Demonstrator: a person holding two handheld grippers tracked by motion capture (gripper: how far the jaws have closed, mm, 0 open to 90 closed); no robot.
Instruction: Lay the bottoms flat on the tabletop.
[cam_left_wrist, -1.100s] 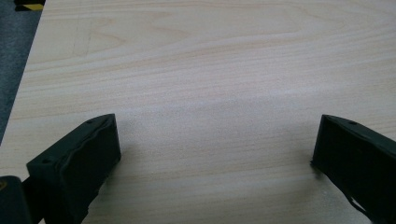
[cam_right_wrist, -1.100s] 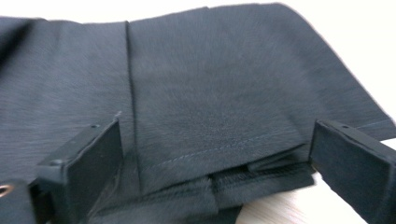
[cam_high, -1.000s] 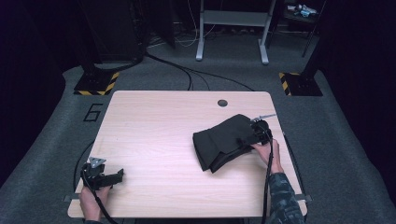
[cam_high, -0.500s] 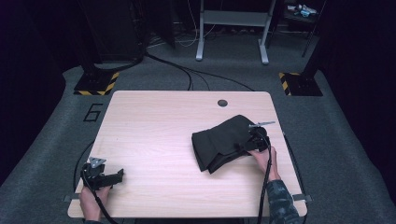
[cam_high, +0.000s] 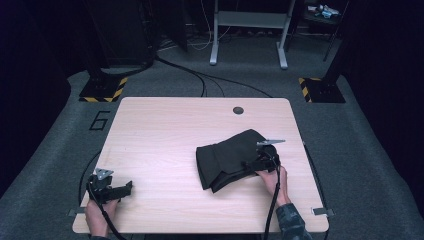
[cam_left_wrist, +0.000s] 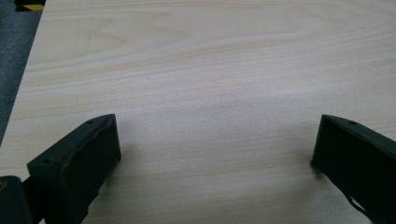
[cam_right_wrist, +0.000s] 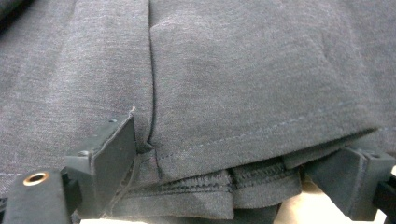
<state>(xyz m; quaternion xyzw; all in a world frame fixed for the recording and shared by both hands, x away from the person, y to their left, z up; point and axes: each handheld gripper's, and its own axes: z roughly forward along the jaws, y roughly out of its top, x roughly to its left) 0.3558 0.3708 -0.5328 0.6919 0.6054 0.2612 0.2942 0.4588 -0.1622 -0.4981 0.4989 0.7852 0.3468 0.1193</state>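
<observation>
Folded dark grey garment (cam_high: 231, 159) lies on the right half of the wooden table (cam_high: 165, 130), well short of the round cable hole (cam_high: 238, 110) near the far edge. It's stacked in several layers; in the right gripper view the garment (cam_right_wrist: 243, 70) shows stitched hems and a seam line running up from the near edge.

Right gripper (cam_high: 257, 162) is at the garment's right near edge, held by the person's right hand (cam_high: 272, 180). Its jaws have just been closing a bit, and the frames show the layered hem sitting between them. In the right gripper view the gripper (cam_right_wrist: 233, 186) has its jaws still wide: left one against the fabric by the seam, right one under the hem's corner. Pads aren't pinching the cloth, so it counts as apart, with the cloth edge in the gap.

Left gripper (cam_high: 111, 187) rests at the table's near left corner in the left hand (cam_high: 97, 216), well apart from the garment. Left gripper view: the gripper (cam_left_wrist: 212, 154) has jaws spread wide, bare wood between them.
</observation>
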